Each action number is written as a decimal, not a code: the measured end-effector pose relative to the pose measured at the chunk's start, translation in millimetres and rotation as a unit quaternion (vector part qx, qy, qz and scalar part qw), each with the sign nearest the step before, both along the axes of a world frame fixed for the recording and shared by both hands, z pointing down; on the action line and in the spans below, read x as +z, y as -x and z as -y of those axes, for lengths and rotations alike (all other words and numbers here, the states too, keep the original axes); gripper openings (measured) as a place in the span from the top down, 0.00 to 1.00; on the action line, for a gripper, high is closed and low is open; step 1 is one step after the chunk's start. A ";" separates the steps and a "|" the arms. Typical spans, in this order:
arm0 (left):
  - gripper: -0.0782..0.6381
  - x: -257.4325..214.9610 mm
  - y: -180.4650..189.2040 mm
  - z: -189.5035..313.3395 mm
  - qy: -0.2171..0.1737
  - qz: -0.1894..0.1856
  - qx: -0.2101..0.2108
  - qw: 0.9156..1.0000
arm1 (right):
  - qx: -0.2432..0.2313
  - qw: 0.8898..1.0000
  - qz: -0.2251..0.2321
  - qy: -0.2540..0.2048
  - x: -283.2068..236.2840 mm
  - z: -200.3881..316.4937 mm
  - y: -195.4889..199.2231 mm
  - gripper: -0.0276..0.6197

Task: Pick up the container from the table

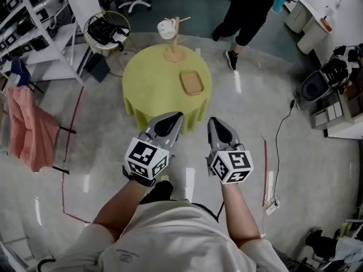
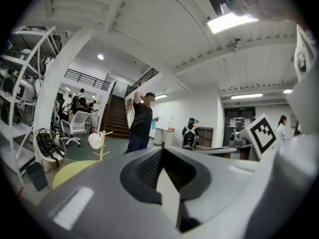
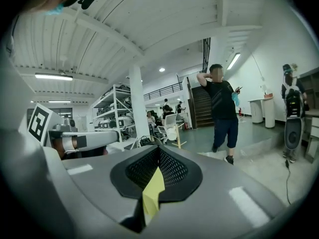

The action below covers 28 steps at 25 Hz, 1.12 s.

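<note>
**Both grippers closed and empty, short of the round bench**

The left gripper (image 1: pixel 173 118) and right gripper (image 1: pixel 214 122) are held side by side over the floor (image 1: pixel 96 169), a glossy grey surface with light streaks on it. In each gripper view the jaws meet at the tip with nothing between them.

Just ahead of both tips stands a round bench (image 1: pixel 142 78) draped in a yellow-green cloth. The wooden container (image 1: pixel 191 82), shallow and rectangular, lies on the near half of the bench, ahead of the gap between the two grippers and apart from both. Beyond it, at the far edge, a wooden mug tree (image 1: pixel 175 44) stands upright with a white cup (image 1: pixel 166 29) hung on one arm.

Farther ahead a person in black (image 1: pixel 247 10) stands on the floor. To the left of the left gripper a pink cloth (image 1: pixel 31 129) hangs on a rack, with white shelving (image 1: pixel 34 33) and a wire basket (image 1: pixel 106 30) beyond it. A red tape line (image 1: pixel 71 146) runs along the floor on that side; a black cable (image 1: pixel 281 135) trails on the right. The left gripper view shows a staircase (image 2: pixel 115 118) at the room's far end.
</note>
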<state>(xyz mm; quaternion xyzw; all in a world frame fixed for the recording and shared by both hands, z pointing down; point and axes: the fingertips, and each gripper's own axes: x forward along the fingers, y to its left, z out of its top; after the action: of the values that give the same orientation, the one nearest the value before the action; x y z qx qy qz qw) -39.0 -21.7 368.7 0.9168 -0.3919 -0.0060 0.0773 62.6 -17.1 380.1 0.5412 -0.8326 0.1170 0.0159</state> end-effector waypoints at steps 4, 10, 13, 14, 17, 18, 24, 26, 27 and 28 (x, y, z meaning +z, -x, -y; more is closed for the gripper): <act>0.88 6.4 11.4 39.5 0.003 0.001 0.015 1.000 | 0.026 1.000 -0.003 0.006 6.3 39.0 5.4 0.94; 0.88 25.9 15.2 83.0 0.015 0.002 0.038 0.999 | 0.063 0.997 -0.010 0.031 28.4 80.8 -0.6 0.94; 0.88 36.2 12.5 97.8 0.024 0.001 0.044 0.999 | 0.071 0.996 -0.013 0.046 41.3 96.7 -4.8 0.94; 0.88 38.9 11.3 103.1 0.026 0.001 0.045 0.999 | 0.074 0.996 -0.013 0.051 46.0 103.0 -6.9 0.94; 0.88 48.0 3.6 122.5 0.031 0.002 0.048 0.998 | 0.080 0.995 -0.013 0.065 62.6 126.0 -18.1 0.94; 0.88 51.8 -0.4 130.3 0.032 0.004 0.048 0.998 | 0.081 0.994 -0.014 0.069 68.1 135.2 -22.4 0.94; 0.88 73.9 -19.9 181.2 0.050 0.017 0.037 0.998 | 0.062 0.993 -0.017 0.098 98.4 191.2 -36.5 0.94; 0.88 80.0 -25.4 199.9 0.057 0.018 0.030 0.998 | 0.056 0.992 -0.020 0.110 110.0 210.3 -42.6 0.94; 0.88 83.4 -28.1 209.9 0.060 0.019 0.026 0.998 | 0.053 0.992 -0.022 0.116 116.7 220.5 -45.8 0.94; 0.88 87.4 -30.8 219.5 0.064 0.020 0.022 0.997 | 0.050 0.991 -0.022 0.124 124.4 230.2 -48.8 0.94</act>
<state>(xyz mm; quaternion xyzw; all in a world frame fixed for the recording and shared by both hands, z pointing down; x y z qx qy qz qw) -8.2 -241.2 456.1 0.9184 -0.3723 0.0395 0.1280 111.4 -247.4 504.5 0.5783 -0.7830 0.2080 0.0958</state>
